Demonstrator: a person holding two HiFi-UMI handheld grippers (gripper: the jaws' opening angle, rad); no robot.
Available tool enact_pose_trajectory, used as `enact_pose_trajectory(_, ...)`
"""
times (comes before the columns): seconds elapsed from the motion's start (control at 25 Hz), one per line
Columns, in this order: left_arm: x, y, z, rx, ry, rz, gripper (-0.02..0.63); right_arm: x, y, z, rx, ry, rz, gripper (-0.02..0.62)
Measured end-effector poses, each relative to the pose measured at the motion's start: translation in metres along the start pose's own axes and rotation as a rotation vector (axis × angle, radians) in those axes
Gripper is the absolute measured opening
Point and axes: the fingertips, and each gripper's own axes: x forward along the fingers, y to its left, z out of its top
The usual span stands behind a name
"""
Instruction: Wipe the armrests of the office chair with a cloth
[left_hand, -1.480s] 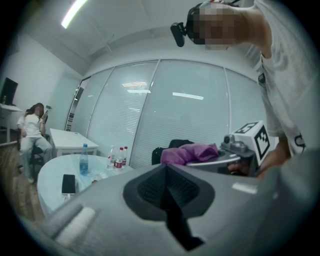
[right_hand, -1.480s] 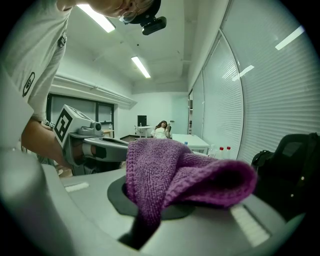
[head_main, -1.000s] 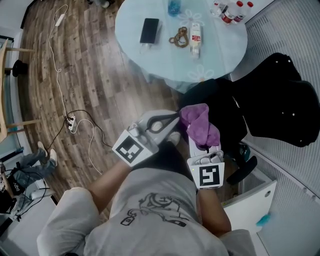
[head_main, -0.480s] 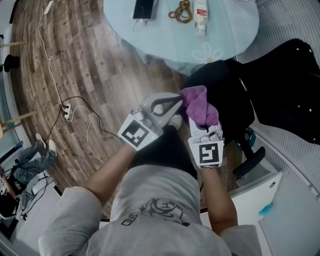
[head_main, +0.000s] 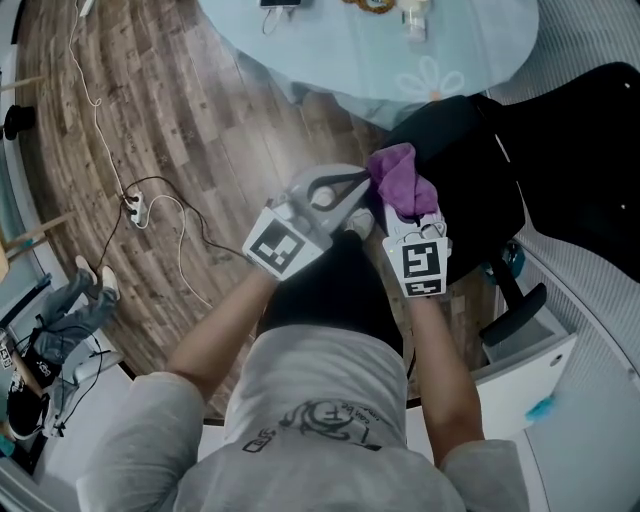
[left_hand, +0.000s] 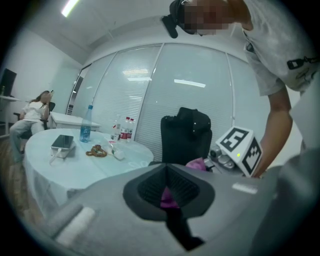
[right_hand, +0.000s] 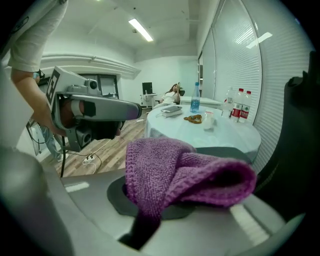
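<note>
A: Wood floor, table beyond. Tongs?
B: Right gripper is clamped on the cloth, which bunches over its jaws. Left gripper is closed too, with a purple sliver pinched between the pads.
A: Handling?
B: Soft, light, floppy knit. Best gripped on a thick fold.
A: Unclear?
B: Chair sits just beyond. One armrest shows, the other is hidden.

Purple knitted cloth, bunched, is clamped in right gripper beside black office chair; armrest possibly seen lower right.
</note>
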Motion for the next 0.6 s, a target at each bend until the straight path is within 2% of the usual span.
enact_pose_trajectory(0.36,0.004,-0.007,-0.016,-0.012,0.028,-0.019,0.002,0.005,-0.002,-0.009,0.011,-0.006,0.023,0.032)
enact_pose_trajectory(0.6,0.008,-0.003,-0.010,-0.006,0.035,-0.024,0.002,0.008,-0.016,-0.006,0.019,0.000,0.028,0.032)
